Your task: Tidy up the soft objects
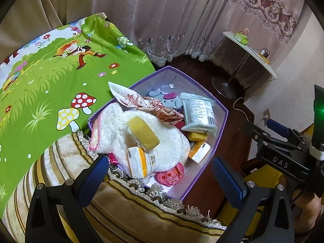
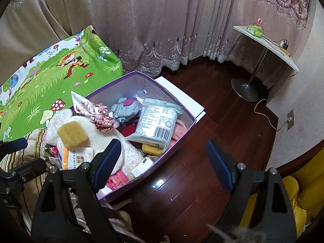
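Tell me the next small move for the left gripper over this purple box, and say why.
Probably lower the left gripper toward the yellow sponge. Its jaws stand wide open and hold nothing, and the sponge sits loose on top of the white fluffy towel, which spills over the purple box rim, uncovered and just ahead of the fingertips.

the white fluffy towel [image 1: 162, 141] covered most of the purple box's [image 1: 220, 125] near half, so whatever lay beneath it could not be made out. a pink patterned item [image 1: 171, 174] showed only in part from under the towel. the second yellow sponge [image 2: 152, 148] was largely hidden under the white wipes pack [image 2: 158, 121]. print on the wipes pack and on the orange-and-white tissue packet [image 1: 142, 162] was too small to read. small gadgets on the side table [image 2: 269, 46] were too small to identify. the yellow seat [image 2: 301, 192] was cut off by the frame edge.
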### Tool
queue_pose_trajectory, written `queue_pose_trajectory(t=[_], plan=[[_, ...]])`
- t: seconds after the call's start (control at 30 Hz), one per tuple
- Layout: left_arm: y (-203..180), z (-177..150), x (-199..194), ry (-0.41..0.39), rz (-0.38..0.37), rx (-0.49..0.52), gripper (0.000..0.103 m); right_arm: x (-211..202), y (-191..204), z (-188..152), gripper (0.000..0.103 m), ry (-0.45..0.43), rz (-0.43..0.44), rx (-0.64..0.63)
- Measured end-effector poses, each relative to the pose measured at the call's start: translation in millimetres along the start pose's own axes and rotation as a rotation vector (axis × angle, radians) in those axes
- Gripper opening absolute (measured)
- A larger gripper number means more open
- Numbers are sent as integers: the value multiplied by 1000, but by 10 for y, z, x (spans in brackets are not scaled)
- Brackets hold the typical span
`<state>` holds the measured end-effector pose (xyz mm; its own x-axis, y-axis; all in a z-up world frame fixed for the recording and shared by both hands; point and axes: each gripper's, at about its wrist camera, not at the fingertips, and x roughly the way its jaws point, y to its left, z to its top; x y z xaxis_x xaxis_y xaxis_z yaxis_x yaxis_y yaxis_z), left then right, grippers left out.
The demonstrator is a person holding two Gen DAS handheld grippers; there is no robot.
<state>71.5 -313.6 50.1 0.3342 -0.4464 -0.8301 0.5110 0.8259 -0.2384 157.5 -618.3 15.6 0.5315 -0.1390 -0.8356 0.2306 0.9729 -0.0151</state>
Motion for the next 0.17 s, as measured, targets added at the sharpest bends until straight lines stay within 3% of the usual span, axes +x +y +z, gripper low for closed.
queue_pose_trajectory(t=[0.17], plan=[[-81,-7,-36,-25,7,42,103,4,3,-8,88,0,-3,1]])
